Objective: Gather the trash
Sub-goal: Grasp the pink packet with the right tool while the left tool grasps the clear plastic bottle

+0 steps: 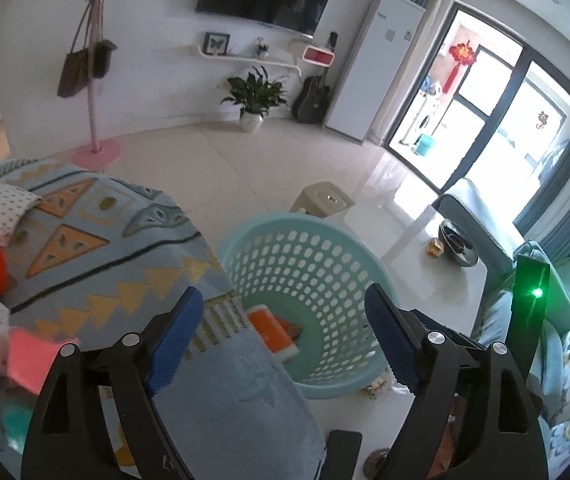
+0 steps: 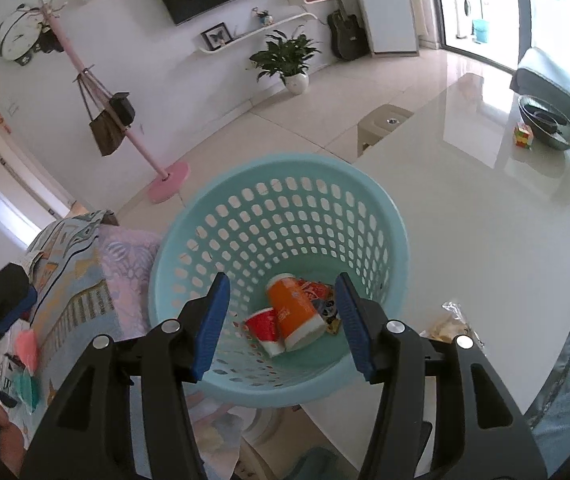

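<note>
A light blue perforated basket stands by the white table's near left corner; it also shows in the left wrist view. Inside lie an orange cup, a small red cup and flat wrappers. My right gripper is open and empty, right above the basket's near rim. My left gripper is open and empty, above a blue cushion beside the basket. A clear plastic wrapper lies on the table to the right of the right gripper.
A patterned sofa throw with boxes and a pink item lies to the left. The glossy white table holds a dark bowl and a colour cube. A stool, coat stand and plant stand beyond.
</note>
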Demonstrator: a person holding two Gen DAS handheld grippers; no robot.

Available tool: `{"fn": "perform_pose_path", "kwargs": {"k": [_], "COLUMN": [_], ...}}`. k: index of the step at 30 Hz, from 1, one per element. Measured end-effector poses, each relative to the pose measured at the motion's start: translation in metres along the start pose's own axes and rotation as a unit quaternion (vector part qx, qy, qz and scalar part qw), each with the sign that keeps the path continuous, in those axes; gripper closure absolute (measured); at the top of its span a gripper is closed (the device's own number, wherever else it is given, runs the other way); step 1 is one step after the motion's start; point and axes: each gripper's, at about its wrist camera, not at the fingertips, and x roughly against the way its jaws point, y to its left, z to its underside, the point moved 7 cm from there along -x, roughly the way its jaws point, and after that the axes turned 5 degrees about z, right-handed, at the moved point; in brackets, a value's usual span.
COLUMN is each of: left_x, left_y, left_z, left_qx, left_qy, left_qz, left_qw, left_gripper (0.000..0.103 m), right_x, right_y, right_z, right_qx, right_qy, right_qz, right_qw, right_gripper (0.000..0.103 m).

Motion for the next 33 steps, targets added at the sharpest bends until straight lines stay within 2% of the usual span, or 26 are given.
{"fn": "perform_pose_path", "kwargs": {"k": [8,12,17,22,27,28,30,33], "left_x": [0.052,0.089,0.143,0.198,0.246,0.256,0.266,0.276], "left_y": [0.007,0.018,0.049,0.100,0.157,0.174,0.195,0.232], "left_z": [-0.006,-0.010,-0.009,0.000,0.013,0.018,0.025,0.037], "left_qx": [-0.004,0.005,0.034,0.083,0.134,0.147,0.168,0.204], "left_qy": [-0.054,-0.090,-0.140,-0.180,-0.208,-0.210,-0.205,-0.195], "left_qz": [-0.016,-0.032,-0.070,-0.118,-0.186,-0.206,-0.222,-0.244], "left_qw": [0.9984,0.9954,0.9871,0.9731,0.9509,0.9443,0.9383,0.9280], "left_gripper": [0.022,0.022,0.022,0.022,0.023,0.023,0.024,0.024], "right_x": [0.043,0.069,0.095,0.113,0.112,0.111,0.107,0.095], "right_y": [0.054,0.090,0.139,0.186,0.227,0.233,0.247,0.261], "right_z": [-0.001,0.003,0.016,0.035,0.057,0.062,0.073,0.082], "right_qx": [0.071,0.108,0.164,0.209,0.248,0.257,0.276,0.292], "right_qy": [-0.056,-0.085,-0.115,-0.133,-0.117,-0.115,-0.105,-0.094], "right_qz": [-0.041,-0.080,-0.121,-0.167,-0.191,-0.193,-0.195,-0.183], "right_qw": [0.995,0.987,0.972,0.954,0.942,0.940,0.935,0.934], "right_gripper": [0.052,0.052,0.052,0.052,0.052,0.052,0.052,0.052]}}
